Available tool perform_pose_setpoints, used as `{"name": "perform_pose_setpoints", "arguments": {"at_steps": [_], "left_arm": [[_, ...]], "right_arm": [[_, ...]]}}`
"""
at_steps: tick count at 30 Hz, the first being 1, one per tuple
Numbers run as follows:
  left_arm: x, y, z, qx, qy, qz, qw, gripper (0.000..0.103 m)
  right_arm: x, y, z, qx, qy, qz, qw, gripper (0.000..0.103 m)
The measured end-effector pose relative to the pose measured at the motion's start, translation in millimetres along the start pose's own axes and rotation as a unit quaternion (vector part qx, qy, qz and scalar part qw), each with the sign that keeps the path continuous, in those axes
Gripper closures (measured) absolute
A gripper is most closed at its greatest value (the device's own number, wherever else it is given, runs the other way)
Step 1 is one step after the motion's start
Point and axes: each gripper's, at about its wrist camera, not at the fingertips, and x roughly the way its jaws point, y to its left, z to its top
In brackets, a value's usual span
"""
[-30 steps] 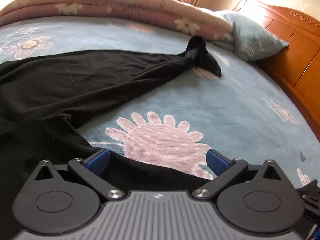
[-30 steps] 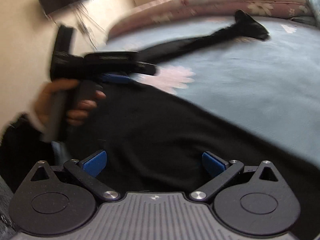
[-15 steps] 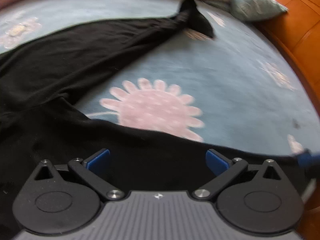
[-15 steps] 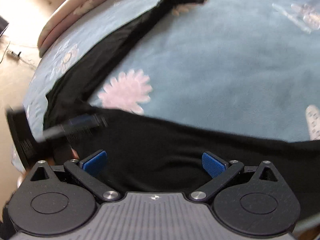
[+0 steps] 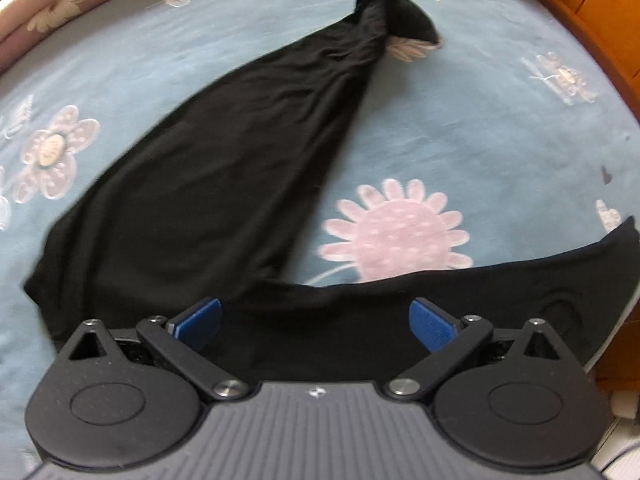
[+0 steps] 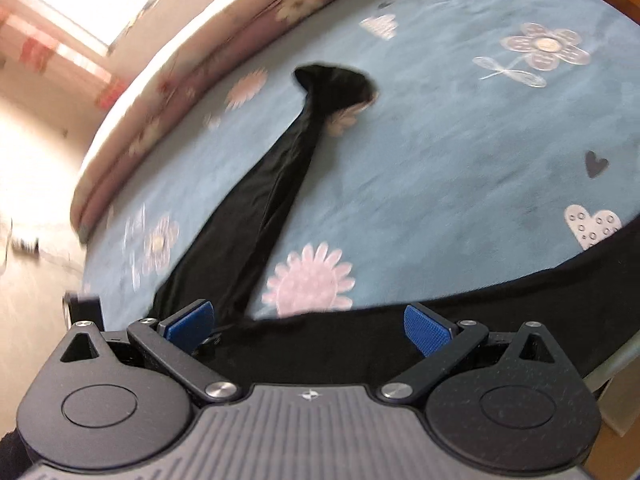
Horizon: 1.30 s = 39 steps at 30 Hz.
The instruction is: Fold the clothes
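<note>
A blue flowered bedspread (image 5: 460,128) is covered by a pair of black trousers (image 5: 224,168), laid out in a V: one leg is stretched away to a bunched cuff (image 5: 394,16) far up the bed, the other is run sideways along the near edge under both cameras. The left gripper (image 5: 316,318) and right gripper (image 6: 310,324) are held above that near leg with jaws wide apart and nothing between them, so the step is judged to be spreading before the first fold. Next, the near leg would likely need to be pinched and carried over onto the far one.

Both claws lifted — left claw (image 5: 316,322) swung off right's view; garment (image 5: 224,168) unmoved.
</note>
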Motion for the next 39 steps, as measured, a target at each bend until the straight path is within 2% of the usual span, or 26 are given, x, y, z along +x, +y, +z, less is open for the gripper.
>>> {"name": "perform_pose_setpoints", "arguments": {"at_steps": [4, 7, 10, 13, 16, 18, 23, 27, 29, 32, 35, 37, 39], "left_arm": [[-2.1, 3.7, 5.8, 0.041, -0.021, 0.016, 0.9988, 0.005], [13.2, 16.2, 11.8, 0.048, -0.025, 0.05, 0.9973, 0.008], [35.1, 36.2, 17.4, 0.036, -0.03, 0.08, 0.9957, 0.009], [55.5, 53.4, 24.5, 0.024, -0.025, 0.096, 0.9947, 0.015], [62.0, 59.0, 28.4, 0.035, -0.037, 0.089, 0.9947, 0.015], [60.1, 51.9, 28.0, 0.061, -0.062, 0.089, 0.9923, 0.015], [50.8, 21.7, 21.6, 0.113, -0.115, 0.077, 0.9838, 0.013], [51.7, 0.2, 16.1, 0.141, -0.134, 0.061, 0.9789, 0.013], [57.0, -12.3, 13.5, 0.155, -0.142, 0.065, 0.9755, 0.013], [63.4, -31.2, 10.0, 0.154, -0.144, 0.053, 0.9761, 0.013], [64.7, -49.9, 3.1, 0.158, -0.147, 0.022, 0.9763, 0.013], [62.5, -63.6, -3.9, 0.183, -0.152, 0.005, 0.9714, 0.013], [58.4, -76.4, -10.0, 0.218, -0.162, -0.007, 0.9624, 0.013]], "right_arm": [[-13.2, -25.2, 6.8, 0.064, -0.029, 0.009, 0.997, 0.0], [-21.7, -41.7, -1.1, 0.084, -0.038, -0.012, 0.996, 0.0], [-34.3, -56.2, -22.6, 0.104, -0.057, -0.041, 0.992, 0.0], [-46.3, -66.3, -56.3, 0.137, -0.081, -0.069, 0.985, 0.0], [-47.3, -65.6, -96.9, 0.188, -0.096, -0.076, 0.975, 0.0], [-38.5, -58.9, -120.6, 0.211, -0.102, -0.071, 0.969, 0.0], [-6.9, -37.9, -158.3, 0.217, -0.121, -0.044, 0.968, 0.0], [4.5, -41.1, -187.7, 0.229, -0.151, -0.044, 0.961, 0.0], [2.2, -48.5, -208.7, 0.24, -0.176, -0.053, 0.953, 0.0], [-4.5, -63.2, -242.5, 0.263, -0.21, -0.072, 0.939, 0.0], [-10.8, -76.1, -274.2, 0.288, -0.242, -0.086, 0.923, 0.0], [-12.7, -82.8, -291.9, 0.298, -0.26, -0.096, 0.913, 0.0], [-9.4, -86.0, -304.0, 0.308, -0.277, -0.114, 0.903, 0.0]]}}
